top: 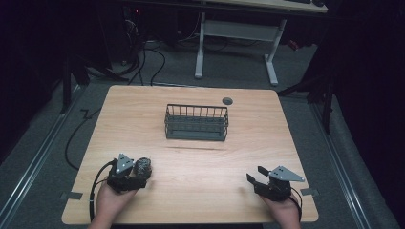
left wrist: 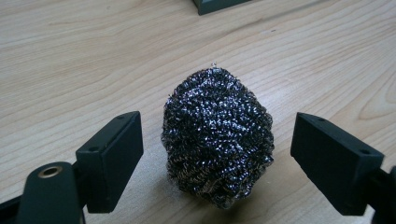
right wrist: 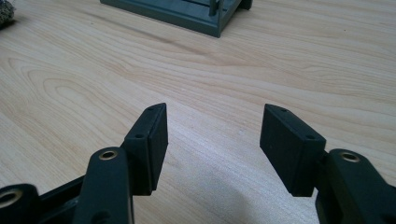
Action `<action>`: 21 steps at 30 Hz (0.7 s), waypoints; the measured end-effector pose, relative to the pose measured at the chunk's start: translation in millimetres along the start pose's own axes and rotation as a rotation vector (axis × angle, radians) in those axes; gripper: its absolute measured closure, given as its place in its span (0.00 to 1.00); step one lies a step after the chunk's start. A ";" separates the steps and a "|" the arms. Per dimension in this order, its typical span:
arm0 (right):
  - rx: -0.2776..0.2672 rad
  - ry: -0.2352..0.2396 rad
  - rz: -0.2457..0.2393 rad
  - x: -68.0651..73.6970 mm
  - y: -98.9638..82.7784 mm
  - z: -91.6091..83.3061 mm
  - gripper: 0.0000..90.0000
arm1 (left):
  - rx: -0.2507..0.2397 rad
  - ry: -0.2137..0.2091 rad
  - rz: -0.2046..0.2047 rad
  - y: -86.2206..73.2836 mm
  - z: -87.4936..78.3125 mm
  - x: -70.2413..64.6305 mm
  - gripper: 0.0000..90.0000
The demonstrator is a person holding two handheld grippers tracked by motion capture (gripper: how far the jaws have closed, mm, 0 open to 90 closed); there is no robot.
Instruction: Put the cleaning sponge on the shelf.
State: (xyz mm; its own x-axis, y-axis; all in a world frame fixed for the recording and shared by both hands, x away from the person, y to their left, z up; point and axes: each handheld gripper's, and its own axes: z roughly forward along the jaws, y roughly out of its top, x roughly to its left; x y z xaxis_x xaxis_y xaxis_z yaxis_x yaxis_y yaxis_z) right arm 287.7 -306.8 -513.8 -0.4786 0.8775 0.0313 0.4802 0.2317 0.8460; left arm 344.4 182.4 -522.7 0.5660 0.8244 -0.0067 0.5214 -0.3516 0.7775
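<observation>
Hand-held gripper astride steel scourer

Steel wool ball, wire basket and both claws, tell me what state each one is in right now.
Steel wool ball: resting on the table, between the left claw's jaws, not gripped.
Wire basket: upright, mid-table, nothing visible inside.
Left claw: open, a gap on each side of the ball.
Right claw: open, nothing between its jaws, low over bare wood.

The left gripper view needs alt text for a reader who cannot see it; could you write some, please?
A steel wool scourer sits on a light wooden table between the open black jaws of the left gripper, which do not touch it. A dark basket's corner shows at the top edge.
</observation>
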 end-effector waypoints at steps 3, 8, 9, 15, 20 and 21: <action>-0.001 0.000 -0.003 0.1 0.1 0.0 0.47 | 0.007 0.002 0.003 -0.1 2.1 0.3 0.20; -0.001 0.001 -0.003 -0.2 -0.1 0.0 0.47 | 0.017 0.005 0.007 -0.5 5.5 -0.2 0.23; -0.001 0.001 -0.003 -0.2 -0.1 0.0 0.47 | 0.017 0.005 0.007 -0.5 5.5 -0.2 0.23; 0.001 0.000 -0.002 0.1 -0.2 0.1 0.47 | 0.016 -0.002 -0.015 -2.5 7.3 2.9 0.29; 0.000 0.001 -0.001 0.0 -0.4 0.2 0.47 | 0.007 -0.015 -0.018 -4.1 6.3 4.0 0.37; 0.000 0.001 -0.001 0.0 -0.4 0.2 0.47 | 0.007 -0.015 -0.018 -4.1 6.3 4.0 0.39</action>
State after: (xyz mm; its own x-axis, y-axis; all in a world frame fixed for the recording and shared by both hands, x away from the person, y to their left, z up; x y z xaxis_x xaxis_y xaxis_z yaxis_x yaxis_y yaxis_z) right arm 287.7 -306.8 -514.3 -0.4802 0.8766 0.0313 0.4800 0.2327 0.8458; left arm 348.5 184.3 -529.9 0.5660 0.8238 -0.0307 0.5360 -0.3395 0.7729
